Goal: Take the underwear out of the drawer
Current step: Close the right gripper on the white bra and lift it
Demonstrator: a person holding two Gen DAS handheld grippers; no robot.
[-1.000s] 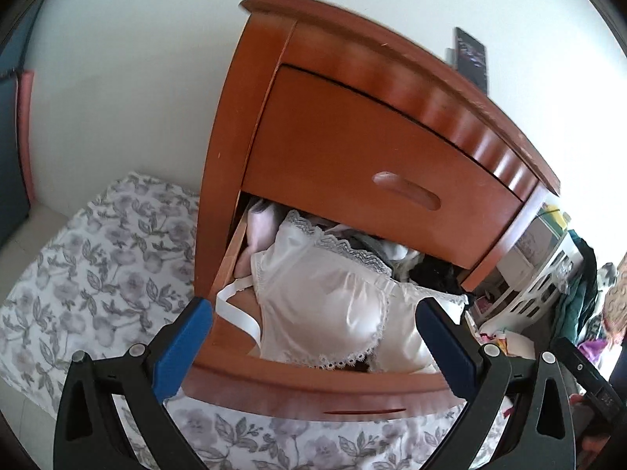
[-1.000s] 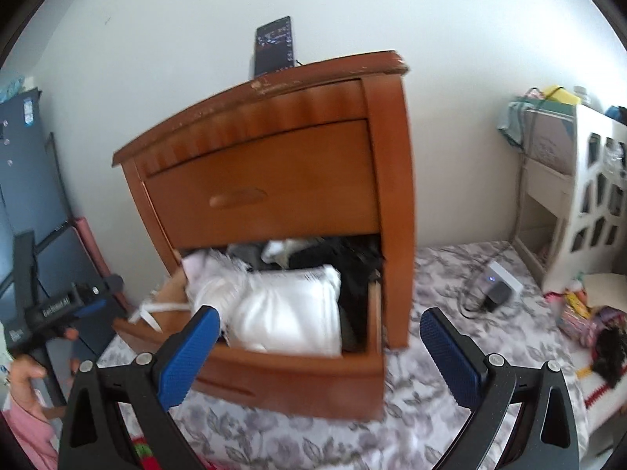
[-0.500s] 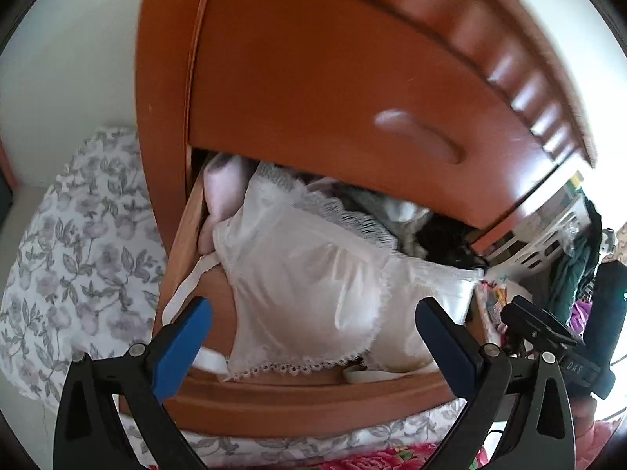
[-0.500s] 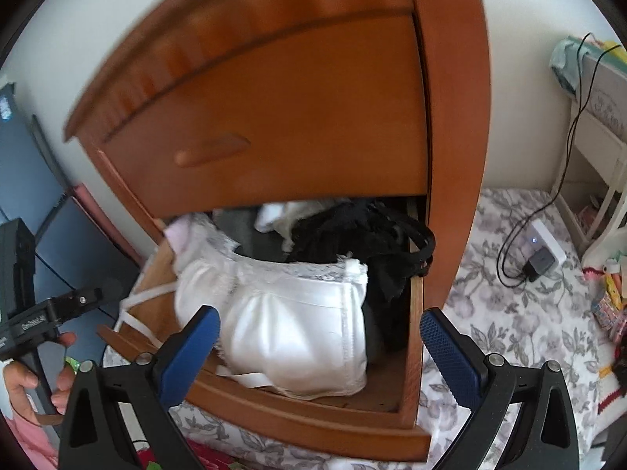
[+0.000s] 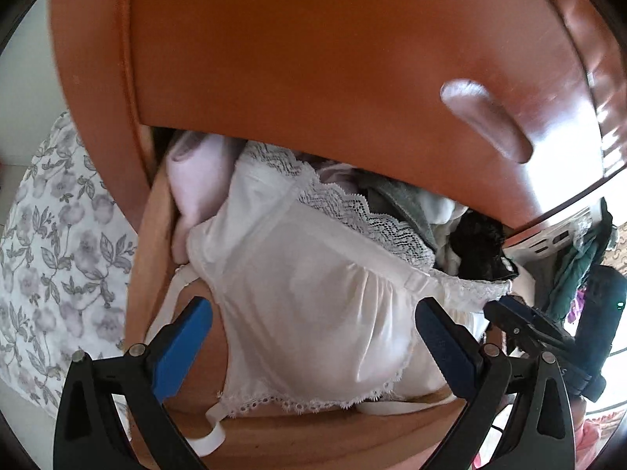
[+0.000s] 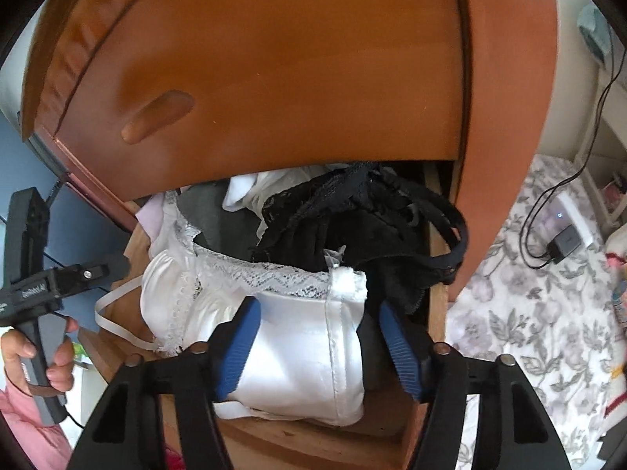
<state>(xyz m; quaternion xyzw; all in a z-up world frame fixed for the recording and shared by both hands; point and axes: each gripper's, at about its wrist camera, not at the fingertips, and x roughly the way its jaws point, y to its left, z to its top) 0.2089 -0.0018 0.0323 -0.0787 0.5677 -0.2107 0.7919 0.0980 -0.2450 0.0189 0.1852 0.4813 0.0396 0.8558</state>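
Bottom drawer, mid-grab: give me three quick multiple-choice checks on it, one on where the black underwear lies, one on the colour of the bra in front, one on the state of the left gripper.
1. Seen from the right wrist, the black underwear lies
A. behind and right of the white bra
B. on the floor
C. on top of the nightstand

2. The bra in front is
A. red
B. white
C. green

3. The left gripper is
A. shut on a strap
B. out of view
C. open around the bra cup

Answers:
1 A: the dark heap fills the drawer's back right.
2 B: white fabric with lace trim.
3 C: the blue pads stand apart on either side of the cup.
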